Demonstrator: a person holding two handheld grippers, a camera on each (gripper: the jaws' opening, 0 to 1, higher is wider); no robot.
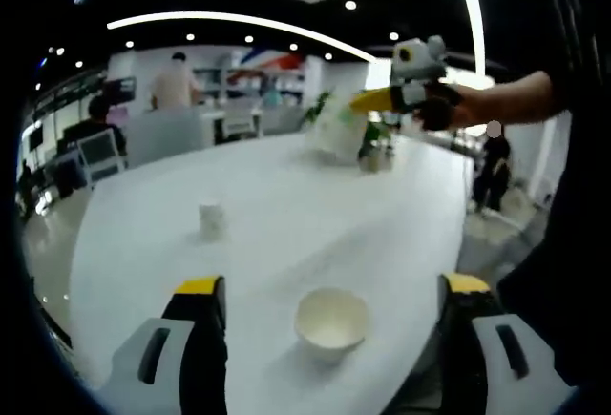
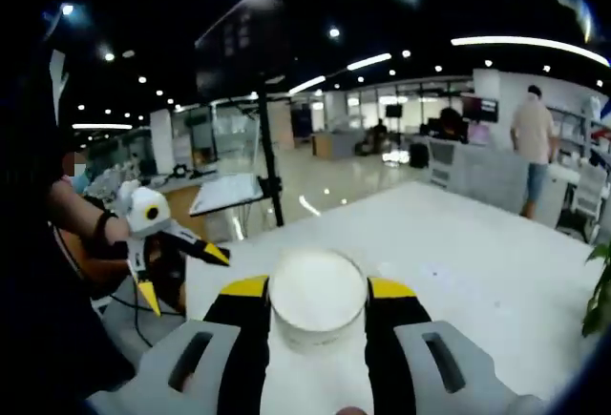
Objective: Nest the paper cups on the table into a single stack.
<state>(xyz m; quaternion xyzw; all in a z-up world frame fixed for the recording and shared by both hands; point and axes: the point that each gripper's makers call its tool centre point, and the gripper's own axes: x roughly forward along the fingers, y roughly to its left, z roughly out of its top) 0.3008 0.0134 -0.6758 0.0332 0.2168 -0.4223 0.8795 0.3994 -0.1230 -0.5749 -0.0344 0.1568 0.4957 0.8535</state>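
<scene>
R gripper (image 2: pixel 318 315) clamps cup (image 2: pixel 318 293); L gripper (image 1: pixel 334 315) agape over white table (image 1: pixel 286 205), open-plan office.

Both views look low across the white table (image 1: pixel 286 215), apparently facing each other from opposite sides.

The table (image 1: pixel 286 205) looked smooth, white and faintly glossy; the paper cup (image 1: pixel 331 320) was matt white; the left gripper (image 1: pixel 332 315) showed grey plastic with yellow tips
</scene>
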